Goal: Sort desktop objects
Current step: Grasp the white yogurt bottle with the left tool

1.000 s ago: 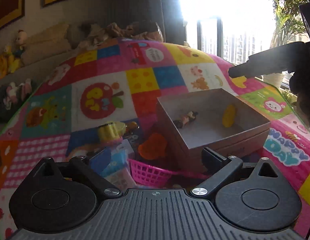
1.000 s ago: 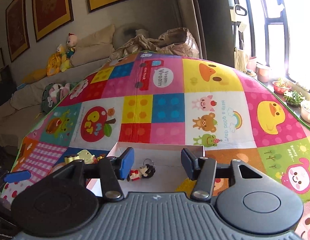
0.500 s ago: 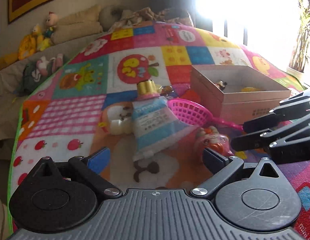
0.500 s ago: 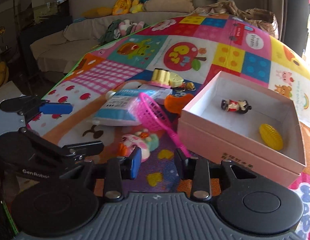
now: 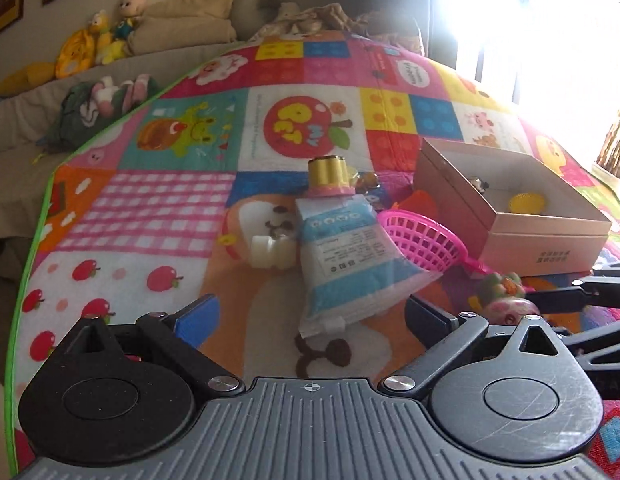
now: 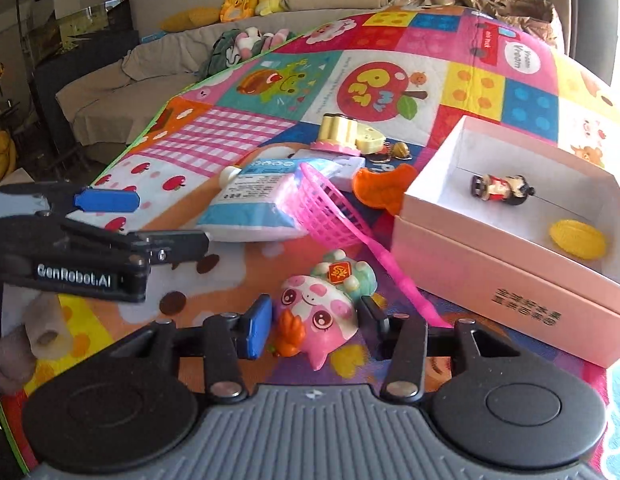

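A pink pig toy (image 6: 322, 316) lies on the play mat (image 6: 238, 140) between the two fingers of my right gripper (image 6: 314, 316). The jaws are opening and I see no pad pressing on the toy. To the right stands an open pink box (image 6: 490, 264) holding a small figurine (image 6: 502, 188) and a yellow disc (image 6: 576, 238). My left gripper (image 5: 310, 316) is open wide just short of the crimped end of a blue-and-white tube (image 5: 342, 248). That gripper (image 6: 150, 220) also shows at the left of the right wrist view.
A pink plastic net (image 6: 330, 208) leans on the tube, its handle running along the box. An orange piece (image 6: 380, 188), a gold-capped item (image 5: 330, 172) and a white bottle (image 5: 270, 254) lie close by. A sofa with plush toys (image 5: 102, 36) borders the mat's far side.
Both grippers have swung down from over the box to the pile of objects. The right gripper's fingers now straddle the pig toy. The left gripper has come closer to the tube.
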Motion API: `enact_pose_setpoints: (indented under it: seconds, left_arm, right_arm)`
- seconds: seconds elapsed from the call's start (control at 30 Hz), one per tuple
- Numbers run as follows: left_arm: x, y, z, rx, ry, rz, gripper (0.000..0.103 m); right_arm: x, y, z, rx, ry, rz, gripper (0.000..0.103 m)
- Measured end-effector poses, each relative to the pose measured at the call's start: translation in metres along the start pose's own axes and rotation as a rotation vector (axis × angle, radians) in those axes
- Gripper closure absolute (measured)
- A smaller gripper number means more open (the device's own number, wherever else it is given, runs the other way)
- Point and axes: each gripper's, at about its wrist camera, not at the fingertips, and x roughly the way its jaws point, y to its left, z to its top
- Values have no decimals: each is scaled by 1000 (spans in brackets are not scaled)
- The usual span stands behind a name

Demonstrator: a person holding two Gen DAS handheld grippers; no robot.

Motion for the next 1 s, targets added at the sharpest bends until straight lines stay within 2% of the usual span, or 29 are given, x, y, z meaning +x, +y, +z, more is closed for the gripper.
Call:
enact_pose_setpoints:
  seconds: [0.17, 0.23, 0.3, 0.33, 0.47, 0.53, 0.63, 0.7, 0.8, 0.93, 1.0]
  left_arm:
    - [24, 27, 20, -82, -25, 30, 2]
    - [35, 39, 25, -105, -16, 71, 3]
    - [48, 48, 28, -94, -3, 107, 10]
    - [54, 49, 28, -84, 13, 102, 14]
    - [70, 38, 23, -23, 65, 10, 12]
    - [75, 32, 22, 3, 66, 15, 12]
    - [86, 35, 23, -22, 86, 43, 20]
    - [90, 39, 25, -45, 95, 40, 25]
    - [91, 37, 29, -31, 83, 40, 34]
    - [90, 30, 33, -5, 80, 41, 55]
    - [84, 28, 35, 8, 73, 42, 55]
  right_arm:
    - [-33, -29, -28, 35, -17, -111, 57]
    - [-47, -44, -38, 79, -44, -158, 56]
    - [-58, -58, -46, 141, -79, -174, 46]
    - [-61, -64, -49, 173, -97, -177, 43]
    - [-60, -81, -59, 241, -129, -214, 35]
    - [-54, -86, -63, 262, -122, -213, 34]
    - [-47, -90, -64, 287, -97, -198, 32]
    - [-47, -90, -65, 296, -107, -197, 28]
    - [-46, -92, -66, 305, -105, -193, 27]
    - [-45, -91, -66, 309, -104, -194, 27]
    - [-45, -91, -66, 310, -105, -197, 27]
